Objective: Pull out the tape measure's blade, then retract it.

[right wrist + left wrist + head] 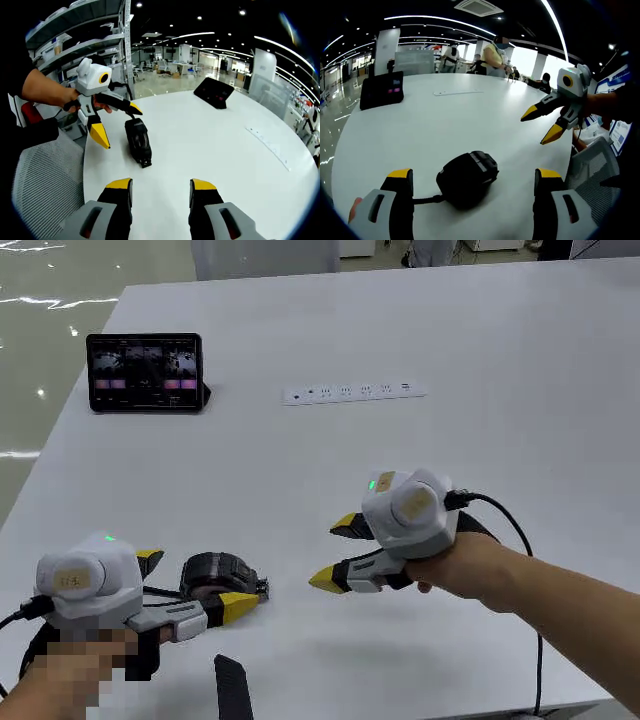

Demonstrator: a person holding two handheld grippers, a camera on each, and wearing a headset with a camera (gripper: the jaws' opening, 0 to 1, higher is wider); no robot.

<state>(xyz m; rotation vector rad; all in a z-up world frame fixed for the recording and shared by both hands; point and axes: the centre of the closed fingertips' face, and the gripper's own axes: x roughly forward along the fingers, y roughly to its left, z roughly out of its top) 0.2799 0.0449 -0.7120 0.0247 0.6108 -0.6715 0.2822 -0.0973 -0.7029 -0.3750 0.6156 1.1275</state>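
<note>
A wide white table carries everything here. Near its front edge lies the black, rounded tape measure case, resting on the table surface on the person's left. In the right gripper view the case lies lengthwise with a small tab at its nearer end; its blade is not yet drawn out. A thin black cord trails from the case toward one of the left jaws.

The left hand-held gripper, white-bodied with yellow-tipped black jaws, is released: its jaws stand wide apart with the tape measure between them. In the left gripper view bare table shows on both sides of the case, so nothing is clasped. From the head view I cannot tell whether the nearer yellow tip touches the case. The right gripper view shows the same gripper from the front, its jaws spread over the far end of the case.

The right hand-held gripper is also released and empty, jaws parted, held well apart from the tape measure and pointing toward it. It appears at the right of the left gripper view, tips splayed.

Further back, a black tablet is propped upright with its screen lit, and a long white power strip lies flat to its right. A black strap-like strip lies at the table's near edge.
</note>
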